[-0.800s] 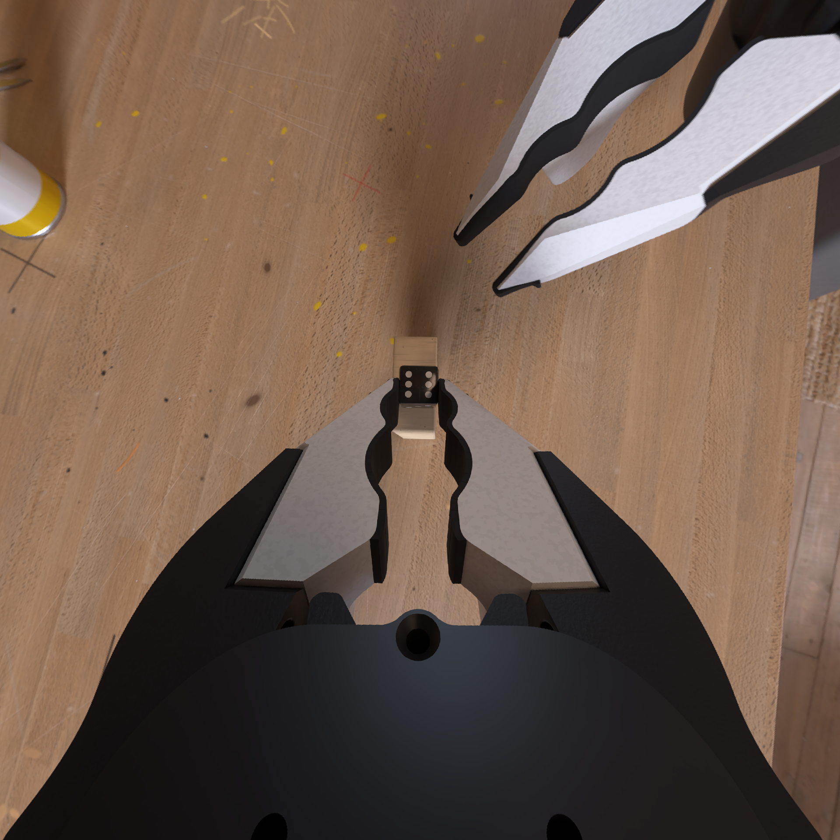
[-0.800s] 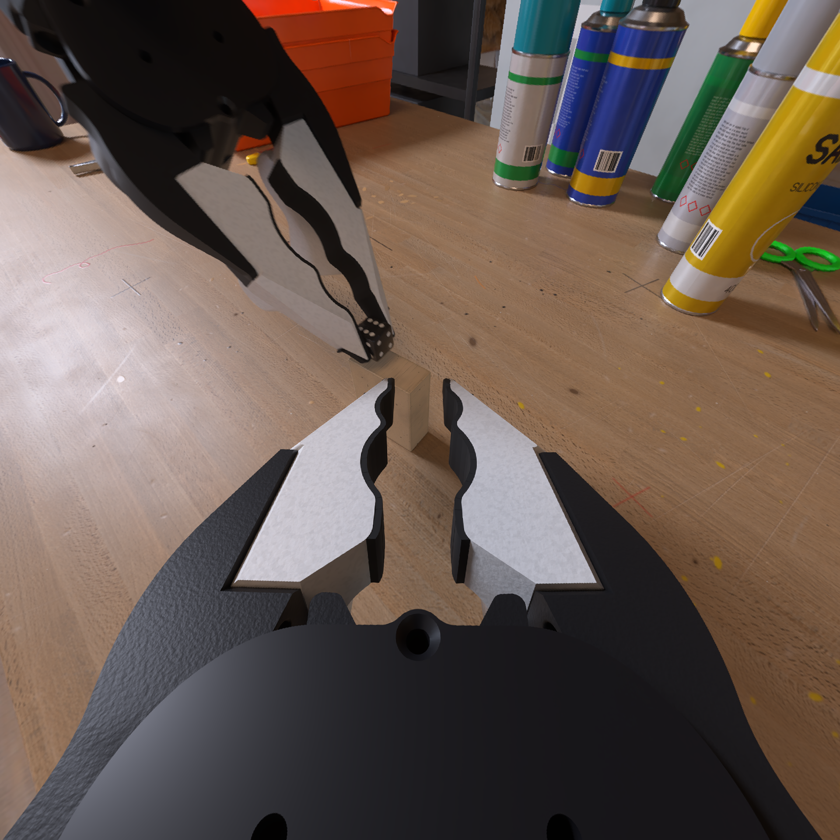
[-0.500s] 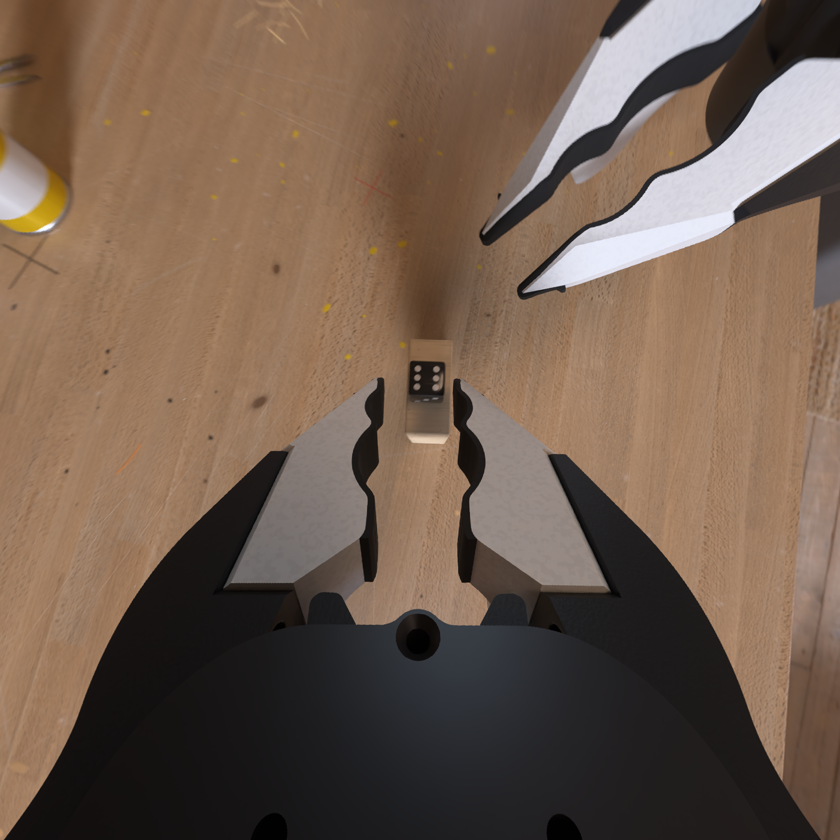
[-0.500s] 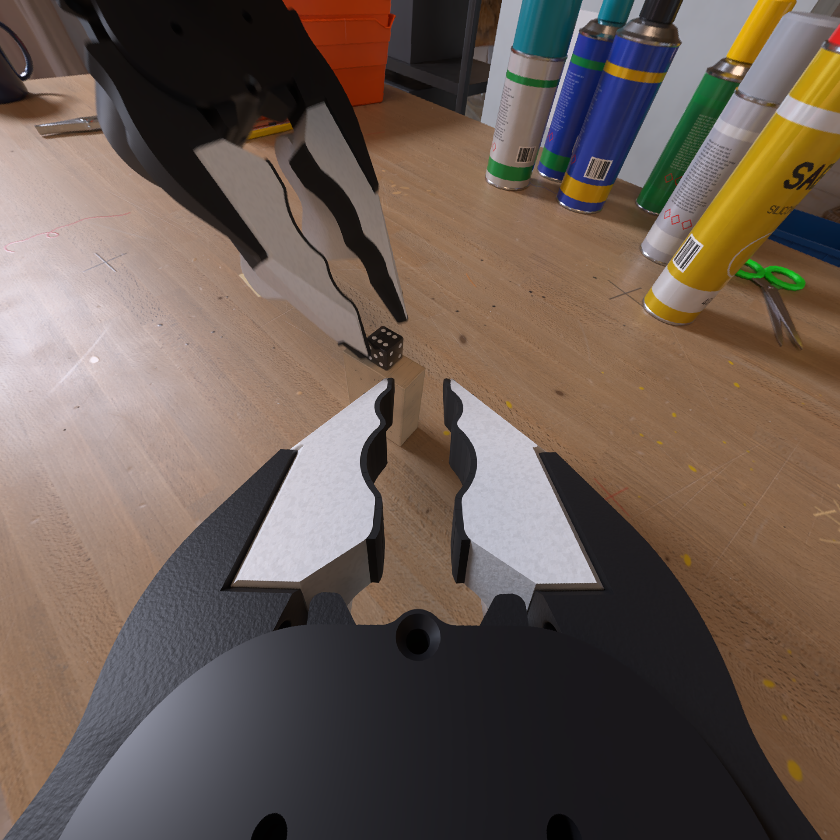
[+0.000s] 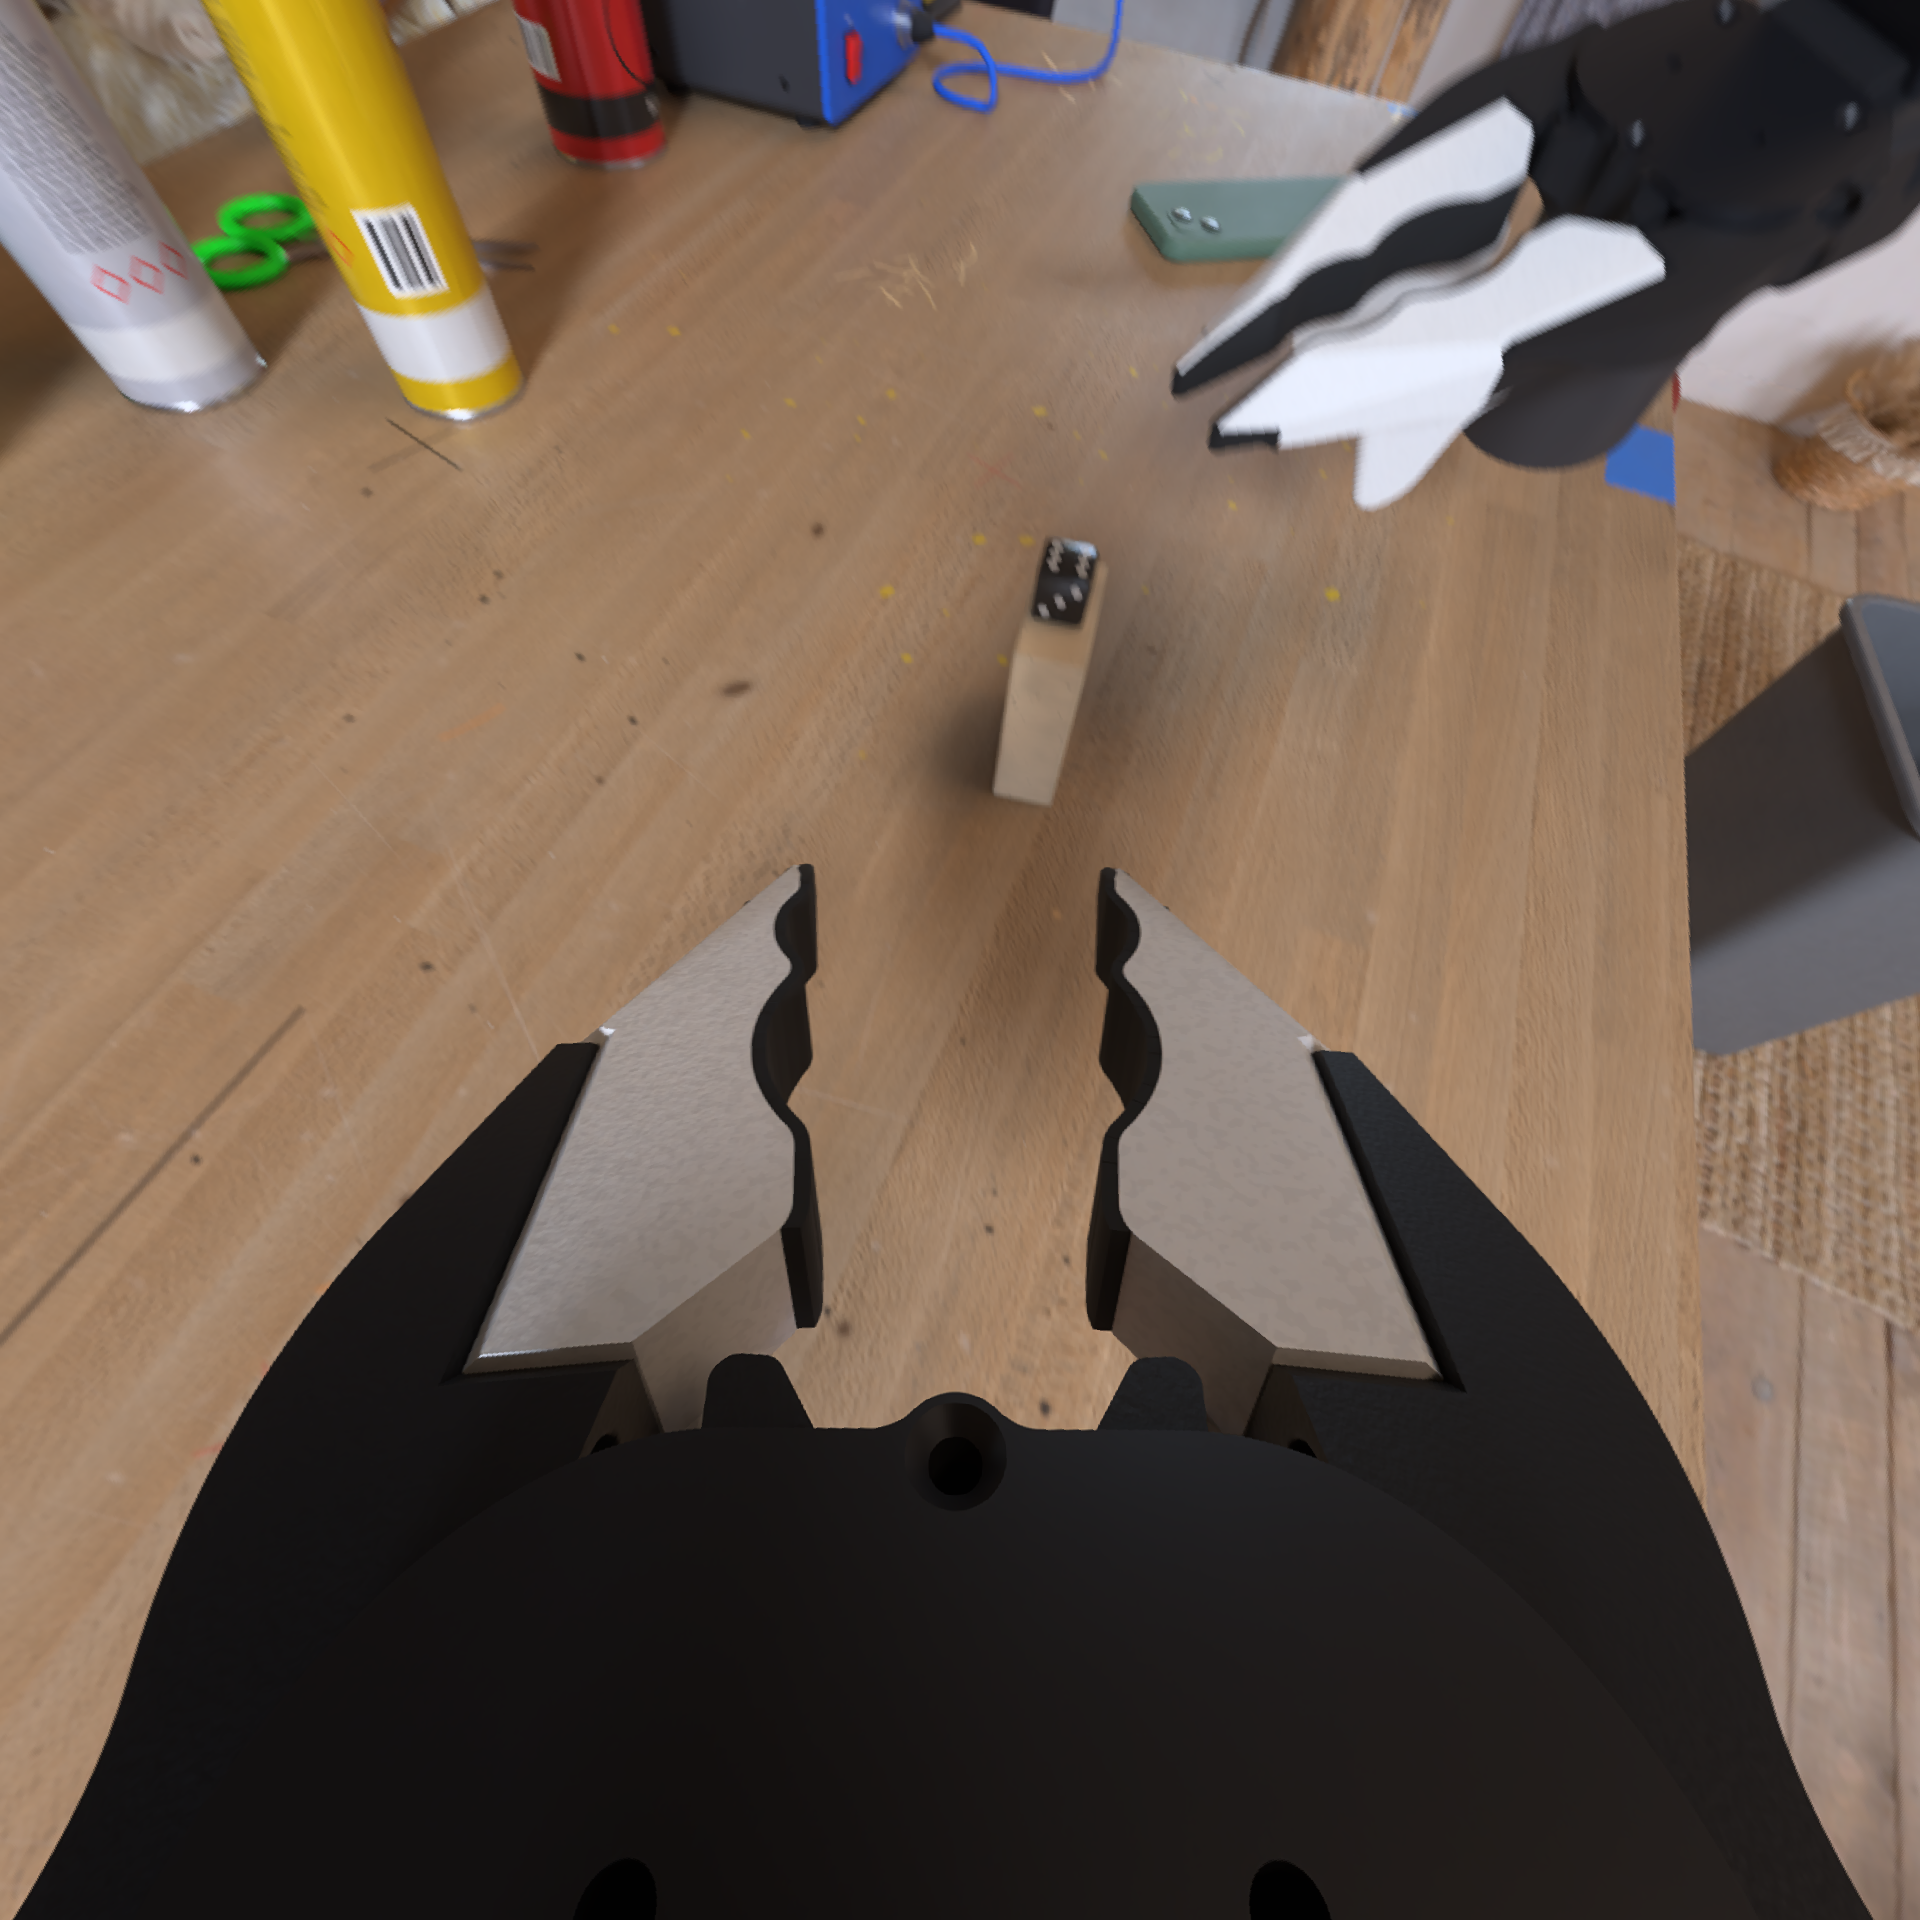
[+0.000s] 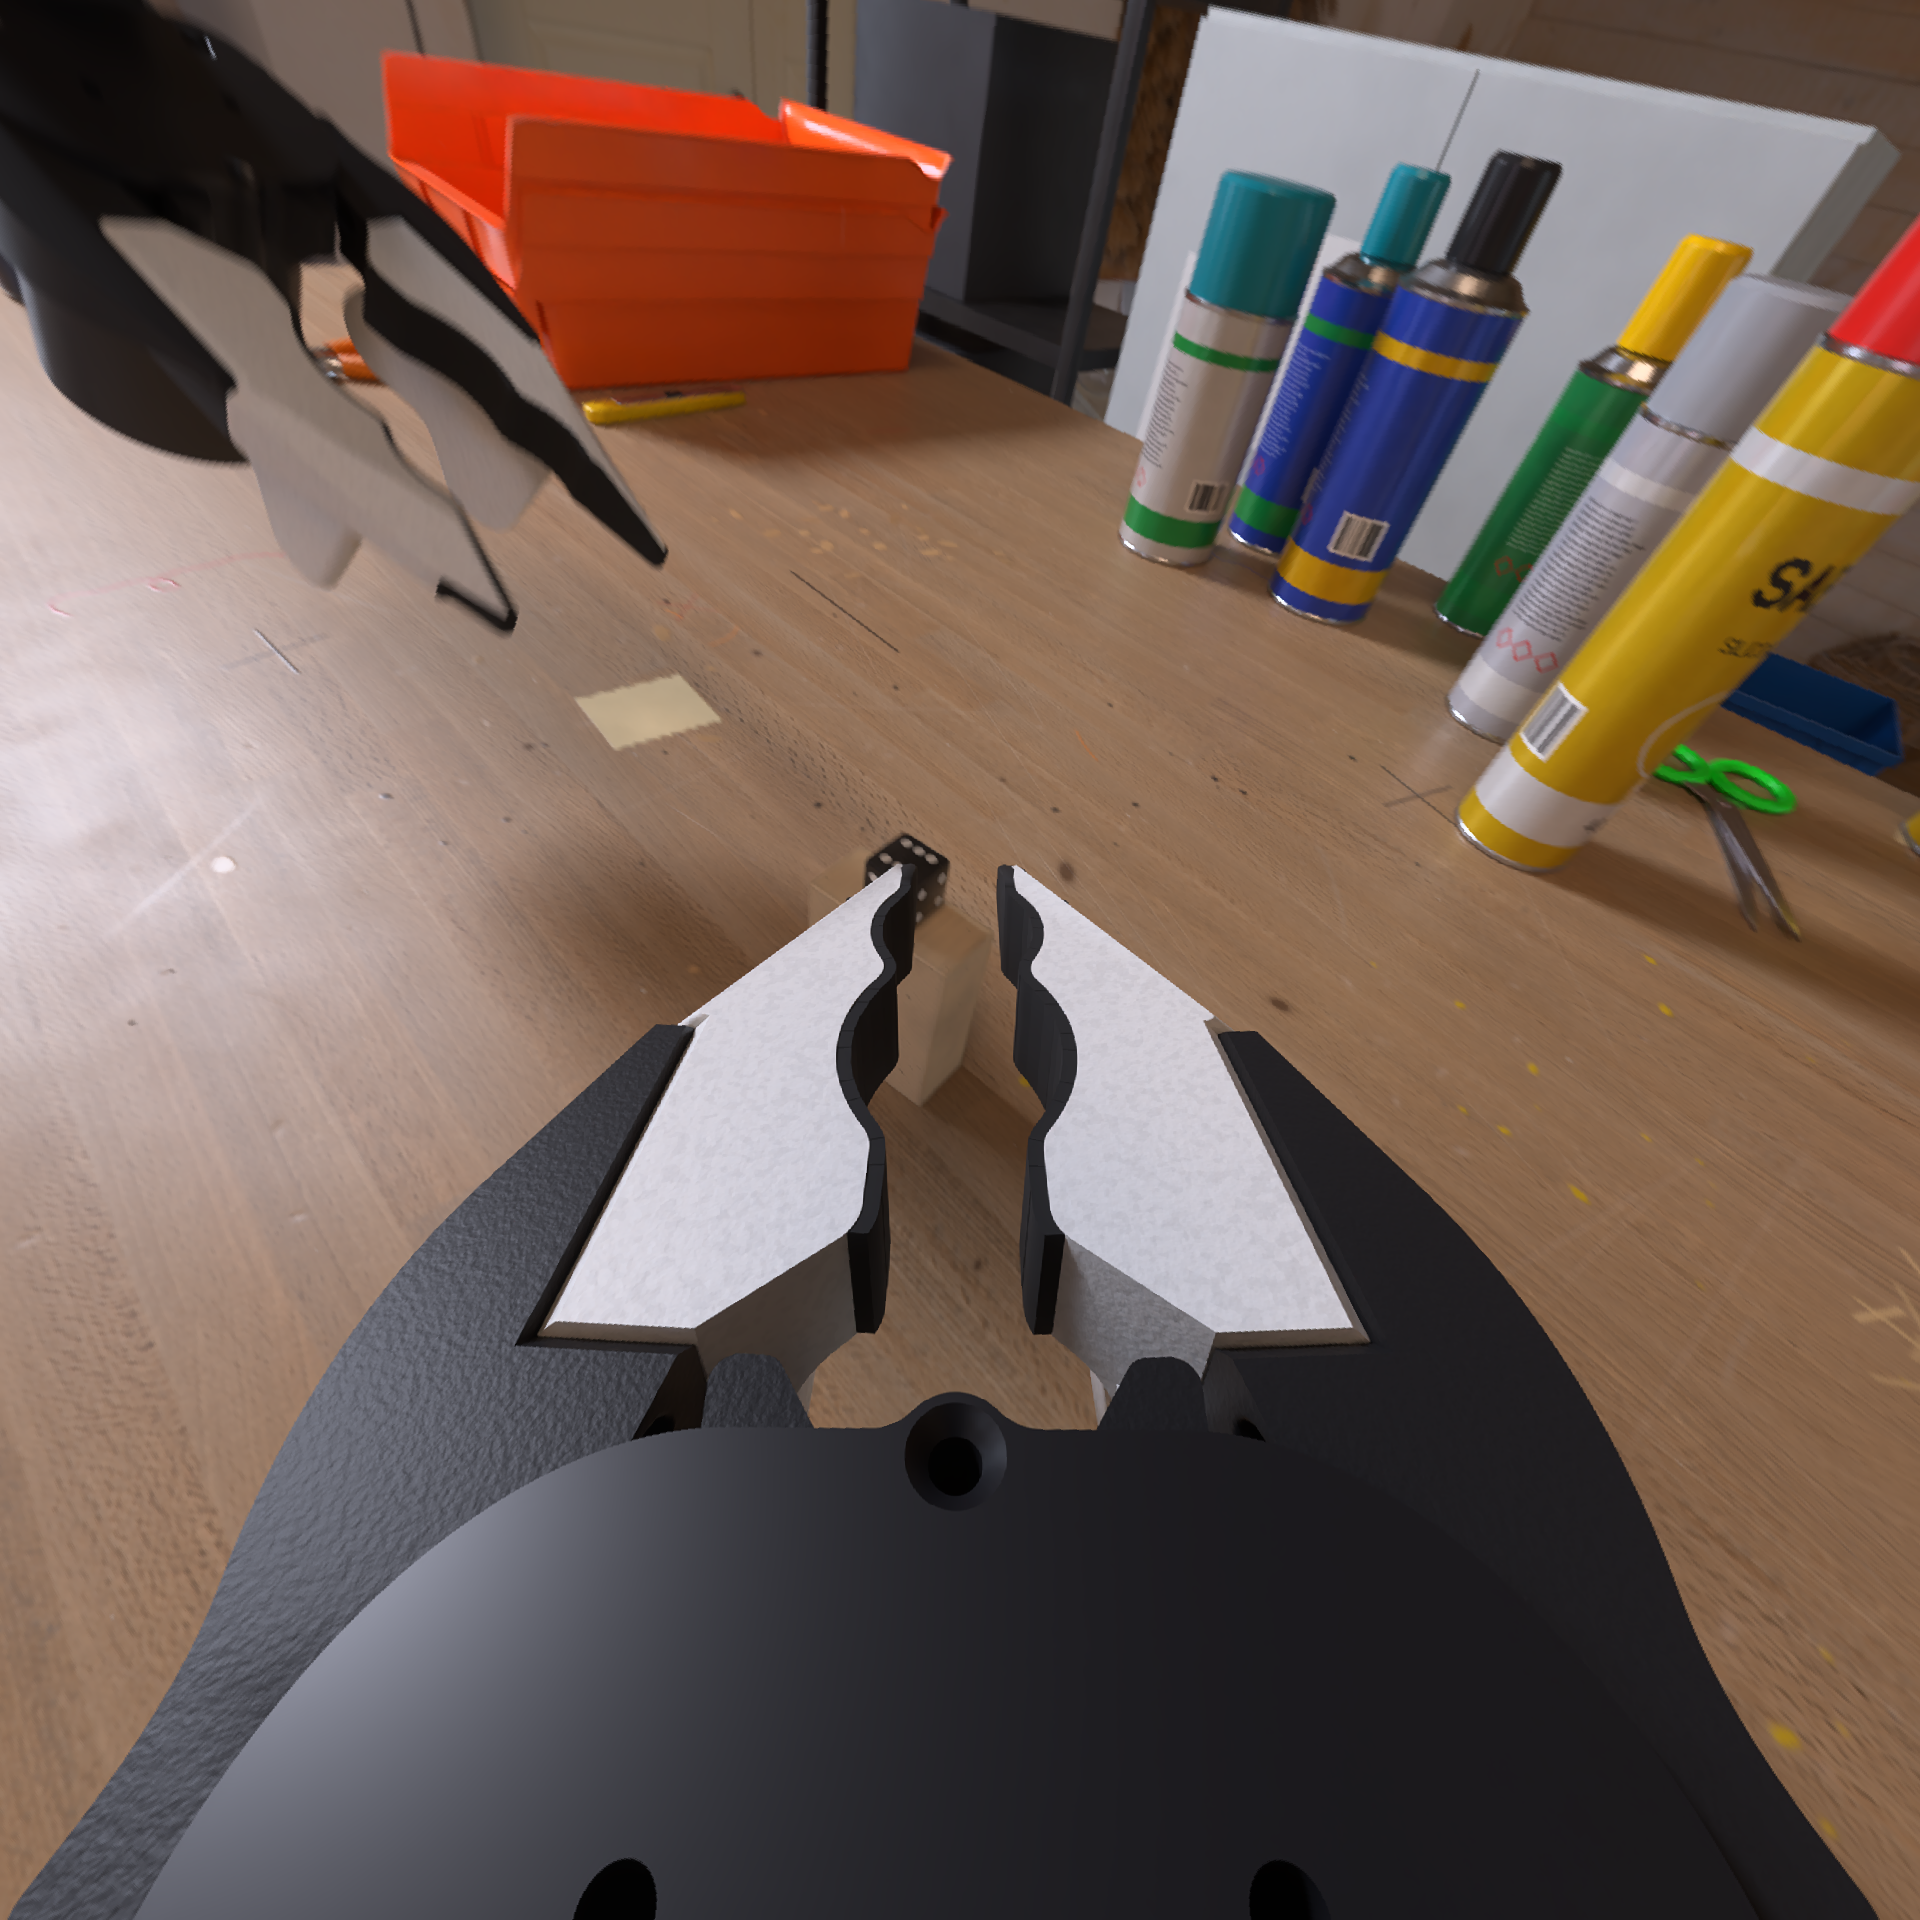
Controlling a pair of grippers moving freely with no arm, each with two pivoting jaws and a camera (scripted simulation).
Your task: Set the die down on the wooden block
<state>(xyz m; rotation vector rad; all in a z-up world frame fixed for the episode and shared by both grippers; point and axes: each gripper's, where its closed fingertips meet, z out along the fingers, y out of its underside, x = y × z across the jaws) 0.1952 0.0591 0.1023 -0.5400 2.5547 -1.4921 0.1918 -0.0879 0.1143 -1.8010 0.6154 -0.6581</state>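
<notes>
A black die (image 5: pixel 1065 584) with white pips rests on top of a small upright wooden block (image 5: pixel 1039 717) on the workbench. My left gripper (image 5: pixel 956 883) is open and empty, pulled back from the block with clear space between. My right gripper (image 6: pixel 953 878) is empty, its jaws a narrow gap apart, and hovers above and short of the block (image 6: pixel 940 1023). Its left fingertip hides part of the die (image 6: pixel 909 862). The right gripper also shows at the upper right of the left wrist view (image 5: pixel 1200 410). The left gripper shows at the upper left of the right wrist view (image 6: pixel 582 590).
Spray cans (image 6: pixel 1382 416) stand at the back right, with green-handled scissors (image 6: pixel 1730 790) beside them. Orange bins (image 6: pixel 717 239) stand at the back. A green phone (image 5: pixel 1226 218) and a blue device (image 5: pixel 790 52) lie farther off. The bench edge (image 5: pixel 1683 935) runs close on the right.
My left gripper opened, let go of the die and drew back and away from the block. The die stayed on the block. My right gripper also backed off.
</notes>
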